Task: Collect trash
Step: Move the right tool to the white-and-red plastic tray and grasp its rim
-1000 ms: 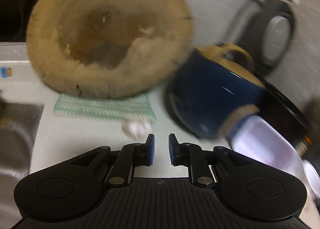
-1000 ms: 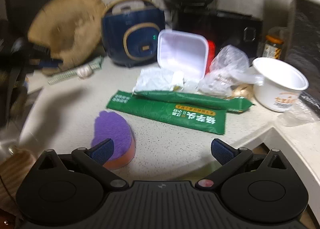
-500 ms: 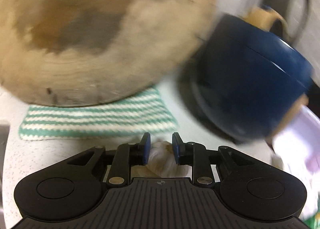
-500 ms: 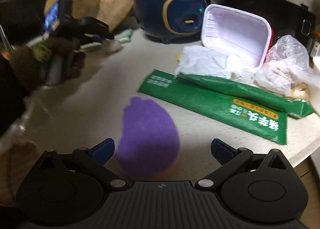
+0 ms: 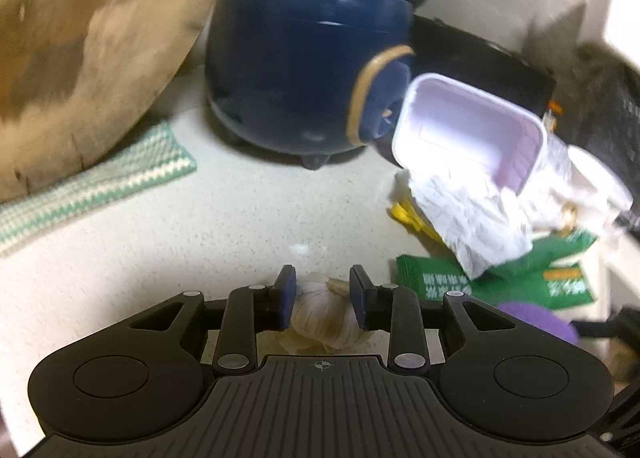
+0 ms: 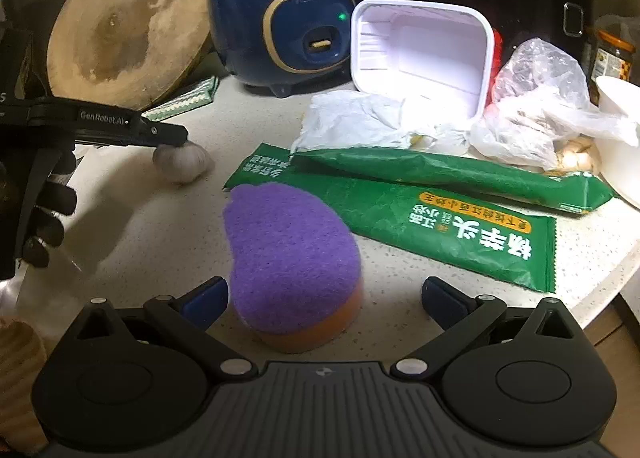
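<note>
Left wrist view: left hand-held gripper (image 5: 322, 300) clasps the garlic bulb (image 5: 324, 320) on the counter (image 5: 224, 226); right hand-held gripper (image 6: 324, 298) gapes wide over the sponge (image 6: 292, 258); next, probably lifting.

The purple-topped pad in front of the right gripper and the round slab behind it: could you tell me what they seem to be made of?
The purple-topped pad looks like a fuzzy matte scouring layer on orange foam sponge. The round slab looks like unfinished wood, probably a trunk slice: ring-like staining, radial cracks.
</note>
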A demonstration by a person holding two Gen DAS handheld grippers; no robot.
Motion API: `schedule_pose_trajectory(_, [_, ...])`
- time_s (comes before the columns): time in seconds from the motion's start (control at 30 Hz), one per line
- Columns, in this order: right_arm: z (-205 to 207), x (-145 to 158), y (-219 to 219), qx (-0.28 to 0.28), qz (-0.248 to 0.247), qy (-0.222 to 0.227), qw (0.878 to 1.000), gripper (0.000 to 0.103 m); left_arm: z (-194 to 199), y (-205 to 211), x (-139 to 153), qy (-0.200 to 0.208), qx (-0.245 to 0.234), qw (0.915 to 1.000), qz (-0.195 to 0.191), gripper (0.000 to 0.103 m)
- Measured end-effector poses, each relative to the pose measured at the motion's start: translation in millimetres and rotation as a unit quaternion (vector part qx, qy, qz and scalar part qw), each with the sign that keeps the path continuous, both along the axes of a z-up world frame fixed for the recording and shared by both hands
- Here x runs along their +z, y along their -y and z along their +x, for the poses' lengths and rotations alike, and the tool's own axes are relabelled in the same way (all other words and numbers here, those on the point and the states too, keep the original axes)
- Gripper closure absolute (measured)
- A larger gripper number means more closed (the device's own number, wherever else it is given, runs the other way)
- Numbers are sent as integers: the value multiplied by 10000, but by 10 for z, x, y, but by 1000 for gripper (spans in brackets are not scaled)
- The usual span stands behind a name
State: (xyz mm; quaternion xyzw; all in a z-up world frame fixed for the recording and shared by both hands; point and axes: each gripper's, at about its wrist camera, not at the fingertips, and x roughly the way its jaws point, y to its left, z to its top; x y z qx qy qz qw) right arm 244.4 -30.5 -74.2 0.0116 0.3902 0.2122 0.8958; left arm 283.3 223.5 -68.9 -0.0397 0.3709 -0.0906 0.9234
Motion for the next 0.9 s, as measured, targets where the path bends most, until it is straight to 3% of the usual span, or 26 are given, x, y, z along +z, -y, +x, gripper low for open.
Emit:
schedule_pose_trajectory(0.1, [-12,-1,-22,112,57,31,9999,0,-48,153,29,32,-121,9993,345,68])
schedule_pose_trajectory(0.2, [-14,3,-39,229,15,61,9997,0,-72,177,24,-37,-406,9991,141,65])
schedule_pose_trajectory(0.4, [-10,4,-4,184,130,37,9997,0,-262,176,73,262,-97,9993,252,66])
schedule_pose_trajectory(0.5, [-26,-7,-75,374,-204,106,9990,0,-419,106,167,347,358,9988,-15,67])
schedule_pose_trajectory(0.57, [-44,-18,-109,581,-440,162,9972,0,-522,70,219,263,555,9970,-471,67])
schedule_pose_trajectory(0.63, [-58,-9,-94,710,-521,147,9960,3,-589,104,258,141,425,9949,-907,67])
schedule_pose_trajectory(0.7, [-51,68,18,664,-218,53,9975,9,-639,190,294,135,285,9948,-969,67])
schedule_pose_trajectory(0.8, [35,331,210,356,-47,504,9981,9,-662,294,330,212,271,9951,-926,67])
schedule_pose_trajectory(0.9, [300,649,300,-176,-497,1244,9908,11,-646,338,333,214,394,9934,-1059,67])
